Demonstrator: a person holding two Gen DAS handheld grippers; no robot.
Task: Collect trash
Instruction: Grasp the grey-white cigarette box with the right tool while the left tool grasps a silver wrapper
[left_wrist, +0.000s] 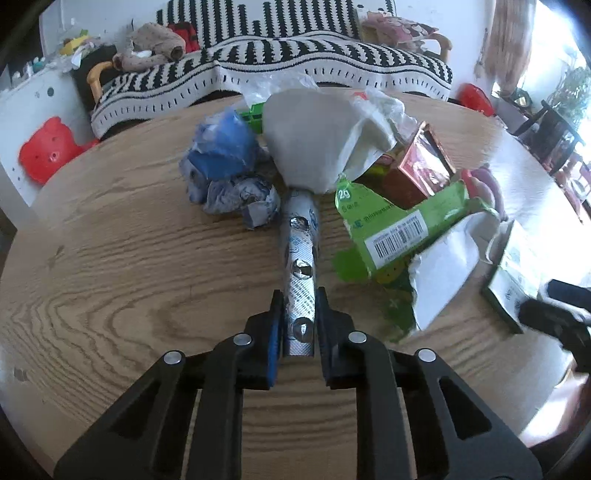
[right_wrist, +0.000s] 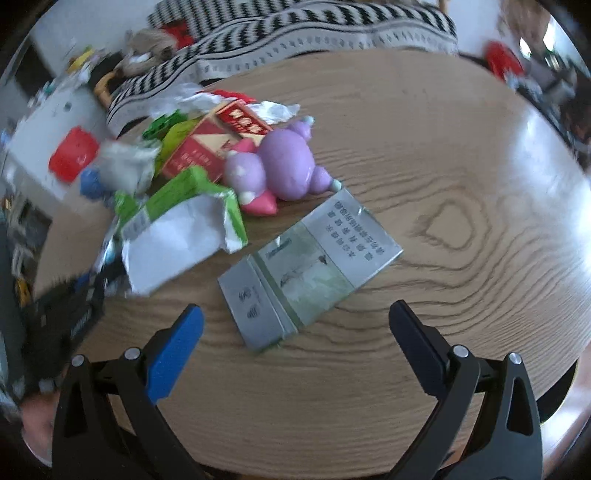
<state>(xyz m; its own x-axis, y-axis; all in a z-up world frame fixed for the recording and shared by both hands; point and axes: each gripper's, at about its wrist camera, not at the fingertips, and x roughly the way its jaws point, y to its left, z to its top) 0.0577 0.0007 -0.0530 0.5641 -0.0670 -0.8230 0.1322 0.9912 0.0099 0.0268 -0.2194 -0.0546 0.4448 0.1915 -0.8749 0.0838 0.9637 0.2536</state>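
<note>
Table (left_wrist: 110, 258): wood-grain top, smooth, semi-gloss, glare patch at right of the right wrist view. Blister strip (left_wrist: 300, 266): shiny embossed foil, dimpled. Left gripper (left_wrist: 299, 314): matt black plastic, blue pad. Green wrapper (left_wrist: 391, 229): glossy printed film, torn white paper inner. Flattened carton (right_wrist: 310, 269): silvery coated card, satin. Purple toy (right_wrist: 284, 166): smooth plastic, soft sheen. Sofa throw (left_wrist: 295, 55), upper frame: knitted cloth, matt.

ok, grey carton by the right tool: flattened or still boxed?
Flattened. The grey carton lies unfolded on the table, panels and creases spread flat, ahead of the open right tool.
</note>
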